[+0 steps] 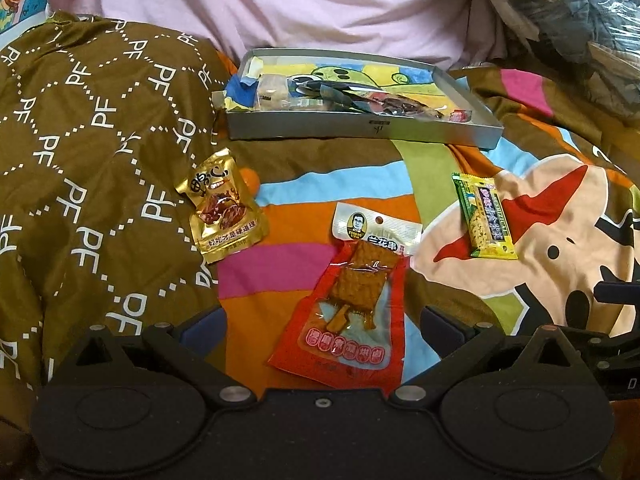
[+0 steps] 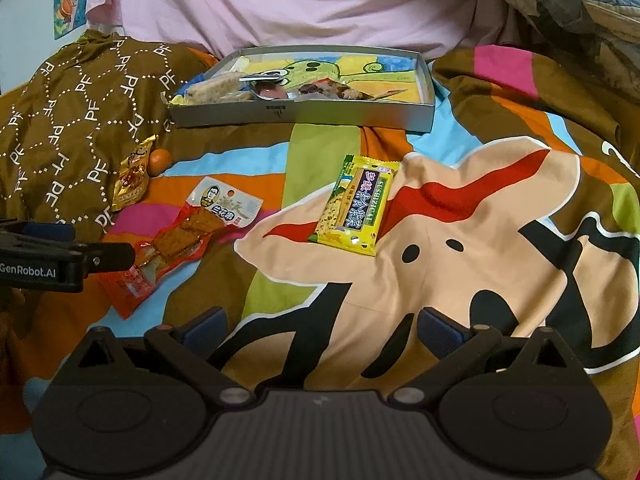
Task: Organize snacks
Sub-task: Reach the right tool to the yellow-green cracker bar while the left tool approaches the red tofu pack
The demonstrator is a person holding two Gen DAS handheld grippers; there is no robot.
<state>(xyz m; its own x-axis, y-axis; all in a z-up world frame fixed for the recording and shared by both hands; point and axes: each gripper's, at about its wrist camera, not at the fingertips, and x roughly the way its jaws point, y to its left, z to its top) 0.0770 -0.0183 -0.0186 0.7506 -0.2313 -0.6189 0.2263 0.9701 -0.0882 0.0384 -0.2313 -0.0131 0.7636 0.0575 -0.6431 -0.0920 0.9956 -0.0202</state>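
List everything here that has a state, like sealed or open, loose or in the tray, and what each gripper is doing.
Grey tray: lidless, already holding several snacks.
Gold packet: sealed, loose on the blanket.
Red packet: sealed, flat, lying between the left fingers.
Green-yellow bar: sealed, loose on the blanket.
Small orange: loose, beside the gold packet.
Left gripper: open, holding nothing.
Right gripper: open, holding nothing.

Premises present as a home bedroom: a bed dressed in a cartoon-print duvet point(image 2: 460, 240), a brown monogram quilt point(image 1: 80, 160) and pink bedding point(image 1: 280, 0) behind.
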